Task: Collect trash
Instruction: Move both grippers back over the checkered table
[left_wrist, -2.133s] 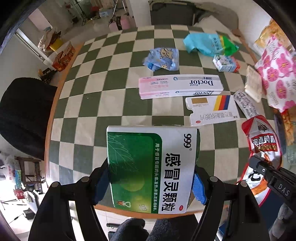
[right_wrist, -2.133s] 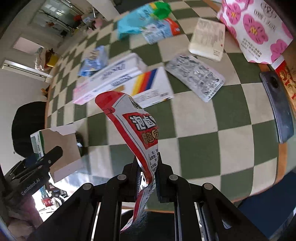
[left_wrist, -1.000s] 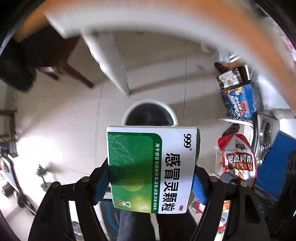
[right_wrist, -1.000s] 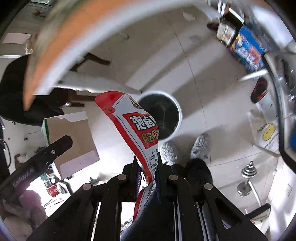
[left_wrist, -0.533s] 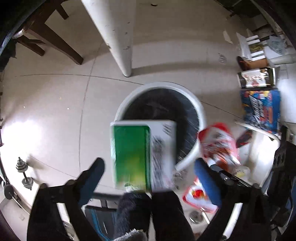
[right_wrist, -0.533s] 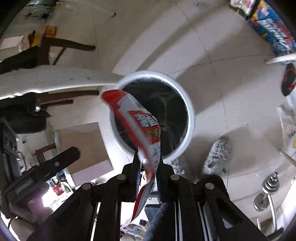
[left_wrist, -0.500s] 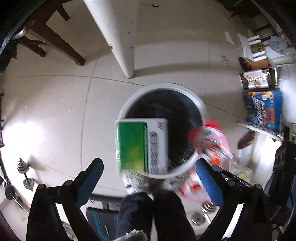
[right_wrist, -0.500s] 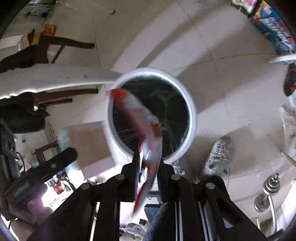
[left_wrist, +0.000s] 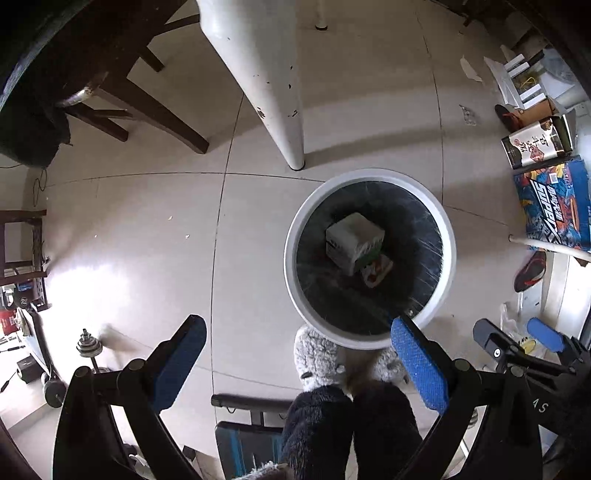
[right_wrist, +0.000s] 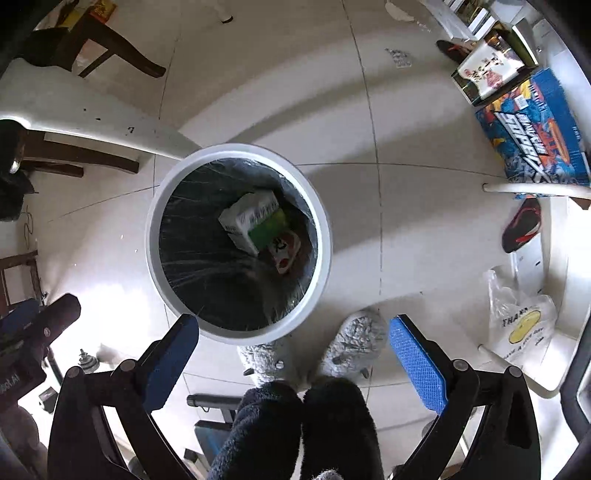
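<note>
A white round trash bin (left_wrist: 369, 332) with a black liner stands on the tiled floor below both grippers; it also shows in the right wrist view (right_wrist: 236, 330). Inside lie the green-and-white medicine box (left_wrist: 352, 238) (right_wrist: 253, 219) and the red snack wrapper (left_wrist: 375, 271) (right_wrist: 284, 251) partly under it. My left gripper (left_wrist: 295, 363) is open and empty above the bin's near rim. My right gripper (right_wrist: 291, 356) is open and empty, also above the near rim.
A white table leg (left_wrist: 262, 74) stands just behind the bin. Dark wooden chair legs (left_wrist: 147, 107) are at the left. Boxes (left_wrist: 554, 206) and a shoe (left_wrist: 530, 269) lie at the right. The person's slippered feet (right_wrist: 306, 350) are beside the bin. A dumbbell (left_wrist: 88, 345) lies left.
Both grippers swung from the table down over the bin and opened. The medicine box and the red wrapper fell into the bin.
</note>
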